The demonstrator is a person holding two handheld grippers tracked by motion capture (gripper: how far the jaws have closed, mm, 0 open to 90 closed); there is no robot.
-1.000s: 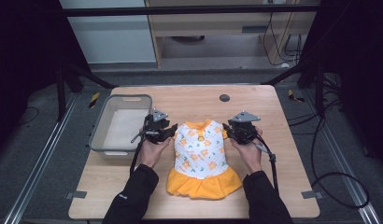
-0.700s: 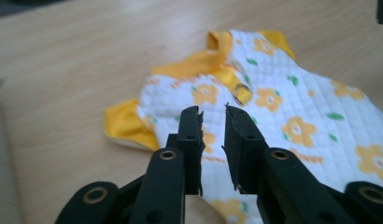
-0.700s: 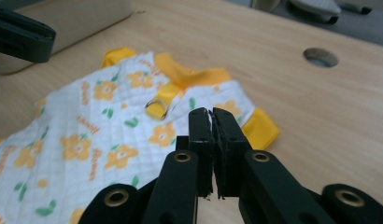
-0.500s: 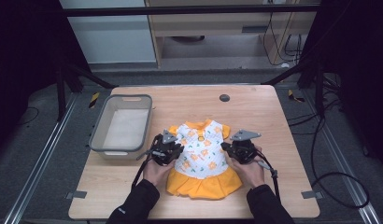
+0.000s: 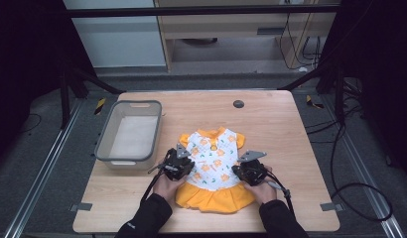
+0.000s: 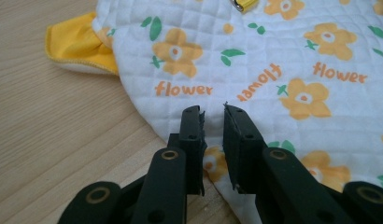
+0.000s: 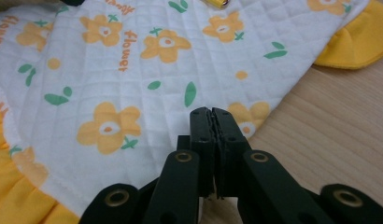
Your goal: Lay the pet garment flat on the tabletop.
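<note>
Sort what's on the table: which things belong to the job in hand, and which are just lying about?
In the job:
- dress, flat on the table
- left gripper, jaws a little apart at the dress's side edge
- right gripper, jaws together at the opposite edge; whether cloth is pinched, I can't tell

Lying about:
- grey bin, left of the dress
- dark round disc, near the far edge

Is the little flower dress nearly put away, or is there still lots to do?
Just starting. Done: the dress lies spread flat on the table. In hand: the left hand-held gripper and right hand-held gripper sit at its two side edges; the right's jaws are shut, the left's have just closed to a narrow gap. No fabric shows pinched. Left: probably folding it or moving it, perhaps to the grey bin.
</note>
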